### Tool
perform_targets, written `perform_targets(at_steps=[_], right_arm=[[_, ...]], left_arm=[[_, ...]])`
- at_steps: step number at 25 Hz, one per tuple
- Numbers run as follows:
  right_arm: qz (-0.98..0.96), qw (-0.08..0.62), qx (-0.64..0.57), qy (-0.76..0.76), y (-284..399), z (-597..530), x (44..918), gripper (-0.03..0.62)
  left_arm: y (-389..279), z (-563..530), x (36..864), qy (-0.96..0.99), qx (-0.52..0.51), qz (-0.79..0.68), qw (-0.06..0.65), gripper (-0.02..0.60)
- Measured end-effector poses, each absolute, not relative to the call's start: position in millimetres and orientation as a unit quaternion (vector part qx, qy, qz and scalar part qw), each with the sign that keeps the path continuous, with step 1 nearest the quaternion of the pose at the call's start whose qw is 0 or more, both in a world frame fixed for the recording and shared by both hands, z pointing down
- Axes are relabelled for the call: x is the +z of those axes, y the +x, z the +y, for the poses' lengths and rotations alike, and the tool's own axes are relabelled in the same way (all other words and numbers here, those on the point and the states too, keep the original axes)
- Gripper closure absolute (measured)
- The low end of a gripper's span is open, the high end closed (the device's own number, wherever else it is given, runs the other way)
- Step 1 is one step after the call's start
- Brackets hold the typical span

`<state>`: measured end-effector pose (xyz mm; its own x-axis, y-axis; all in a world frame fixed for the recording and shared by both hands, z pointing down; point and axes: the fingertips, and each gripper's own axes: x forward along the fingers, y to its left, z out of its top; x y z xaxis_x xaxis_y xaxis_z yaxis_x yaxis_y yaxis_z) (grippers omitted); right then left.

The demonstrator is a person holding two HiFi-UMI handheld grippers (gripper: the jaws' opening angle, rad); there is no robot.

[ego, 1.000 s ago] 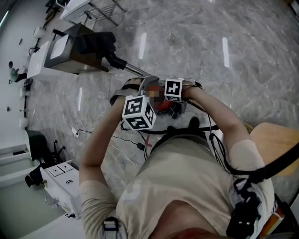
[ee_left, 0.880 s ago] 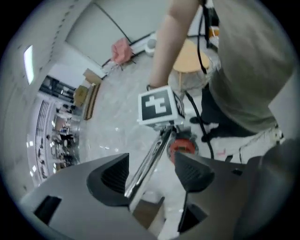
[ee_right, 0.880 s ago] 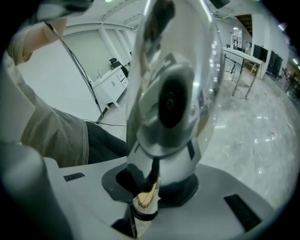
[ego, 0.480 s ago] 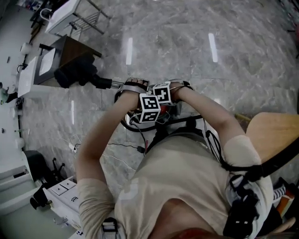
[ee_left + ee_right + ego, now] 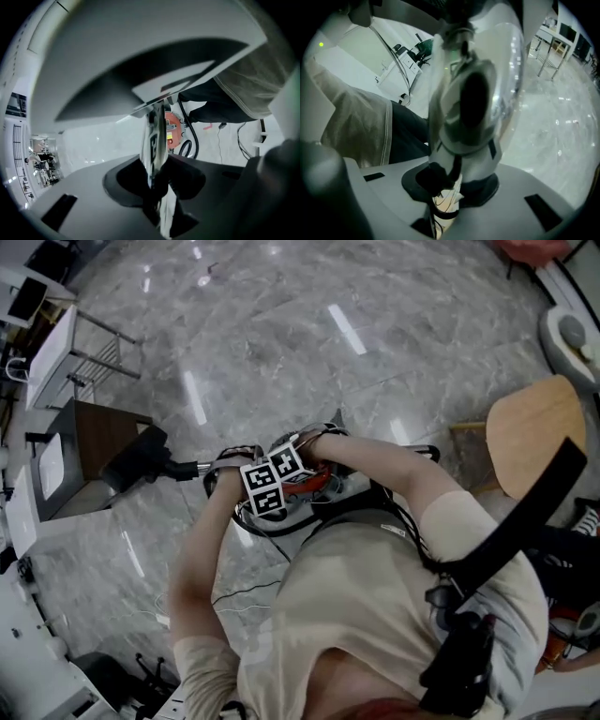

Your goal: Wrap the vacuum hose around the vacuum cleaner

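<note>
Since the earlier frames, both hands have dropped and drawn together above the round red vacuum cleaner (image 5: 317,480), and the black floor head (image 5: 137,461) lies nearer to them in the head view. The left hand-held gripper (image 5: 157,182) has just been closing its jaws and now pinches the shiny chrome wand tube (image 5: 154,136) between its pads. The right hand-held gripper (image 5: 451,187) is clamped, nearly closed, on a pale glossy plastic handle piece (image 5: 464,117). The tube's long axis runs from the grippers out to the left of the head view, ending at the floor head on the grey marble floor (image 5: 375,296). The vacuum cleaner stands directly beneath both grippers. The black flexible hose (image 5: 265,527) loops just beside it, on the person's side. Judgement: the wrap must turn about the body below, and the left hand-held gripper is the nearer one to steer the tube.
</note>
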<state>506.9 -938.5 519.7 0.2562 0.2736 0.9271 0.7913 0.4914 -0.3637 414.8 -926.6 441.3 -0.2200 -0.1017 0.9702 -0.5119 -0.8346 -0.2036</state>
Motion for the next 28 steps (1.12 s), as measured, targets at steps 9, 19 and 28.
perform_targets(at_steps=[9,19,28], right_arm=[[-0.558,0.663,-0.217,-0.450,494.2,-874.4,562.8,0.523],[-0.550,0.655,-0.194,-0.481,530.6,-867.4,569.1,0.523],[-0.573,0.630,-0.180,-0.492,583.0,-880.2,561.8,0.522]], left_arm=[[402.9,-852.9,480.0,0.646,0.696,-0.255,0.183,0.454],[442.6,-844.4,499.9,0.663,0.661,-0.243,0.256,0.456],[517.5,-824.6,486.6,0.617,0.560,-0.189,0.519,0.463]])
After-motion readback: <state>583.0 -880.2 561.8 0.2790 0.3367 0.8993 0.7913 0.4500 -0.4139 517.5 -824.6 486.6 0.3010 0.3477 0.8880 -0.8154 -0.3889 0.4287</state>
